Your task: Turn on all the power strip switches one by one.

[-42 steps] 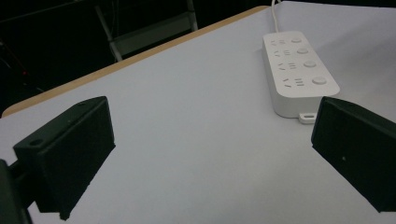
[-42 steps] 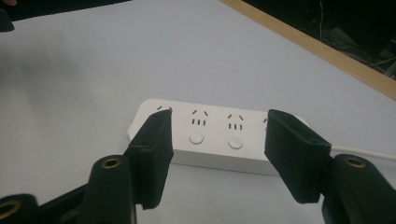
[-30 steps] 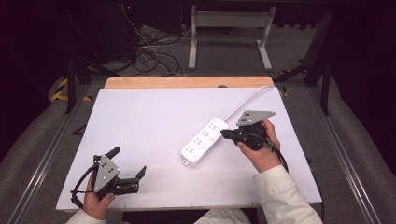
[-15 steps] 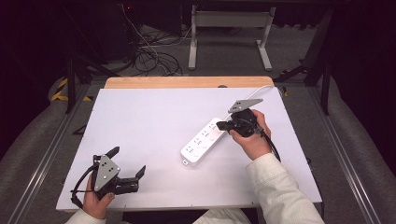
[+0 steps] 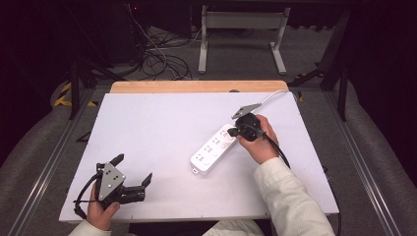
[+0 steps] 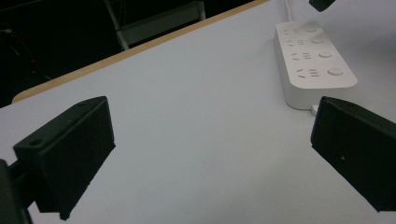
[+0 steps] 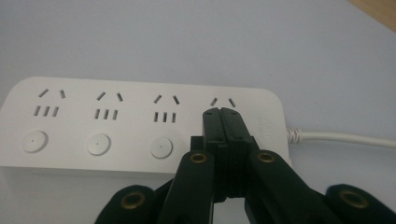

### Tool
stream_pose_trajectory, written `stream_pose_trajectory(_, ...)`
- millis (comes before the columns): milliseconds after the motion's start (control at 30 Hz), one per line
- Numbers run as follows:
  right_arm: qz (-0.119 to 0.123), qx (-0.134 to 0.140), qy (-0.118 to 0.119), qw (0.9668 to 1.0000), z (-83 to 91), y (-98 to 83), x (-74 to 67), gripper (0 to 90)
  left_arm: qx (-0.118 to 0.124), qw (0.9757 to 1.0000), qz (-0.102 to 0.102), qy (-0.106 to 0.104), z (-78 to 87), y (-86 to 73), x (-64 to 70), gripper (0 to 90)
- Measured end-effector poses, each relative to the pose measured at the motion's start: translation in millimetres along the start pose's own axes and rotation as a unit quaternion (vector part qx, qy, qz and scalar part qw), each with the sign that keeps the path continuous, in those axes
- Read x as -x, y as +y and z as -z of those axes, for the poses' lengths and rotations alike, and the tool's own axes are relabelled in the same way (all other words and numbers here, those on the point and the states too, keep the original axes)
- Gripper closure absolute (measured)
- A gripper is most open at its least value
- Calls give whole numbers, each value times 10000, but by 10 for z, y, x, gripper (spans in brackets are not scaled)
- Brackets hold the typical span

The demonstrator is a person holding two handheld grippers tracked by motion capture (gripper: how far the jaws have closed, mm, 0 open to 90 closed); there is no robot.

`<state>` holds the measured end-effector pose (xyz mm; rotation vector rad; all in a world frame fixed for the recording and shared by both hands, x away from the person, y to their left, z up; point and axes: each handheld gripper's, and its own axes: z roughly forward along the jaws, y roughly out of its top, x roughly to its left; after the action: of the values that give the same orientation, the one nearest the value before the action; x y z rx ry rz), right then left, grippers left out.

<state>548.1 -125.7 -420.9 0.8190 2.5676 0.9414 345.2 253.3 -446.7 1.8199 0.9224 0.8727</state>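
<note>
One power strip (image 7: 140,126): four socket sets, three visible buttons.

The power strip (image 5: 214,149) was white with grey slots, the table (image 5: 157,128) white, both tools' jaws black.

1. One white power strip (image 5: 213,149) lies on one table (image 5: 147,123).
2. The strip has four plug spots and three round buttons (image 7: 96,143) I can see.
3. Two grippers: left gripper (image 5: 129,175), right gripper (image 5: 233,132).
</note>
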Motion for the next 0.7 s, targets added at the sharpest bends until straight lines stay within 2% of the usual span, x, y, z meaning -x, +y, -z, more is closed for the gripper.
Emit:
stream_pose_trajectory(467, -7, -318, 15, 9995, -188, -23, 26, 900, 6, 10000, -27, -3, 0, 1, 2, 0)
stream_pose_trajectory(700, 33, -330, -39, 9994, -216, -26, 14, 900, 5, 10000, -38, -17, 0, 1, 0, 0)
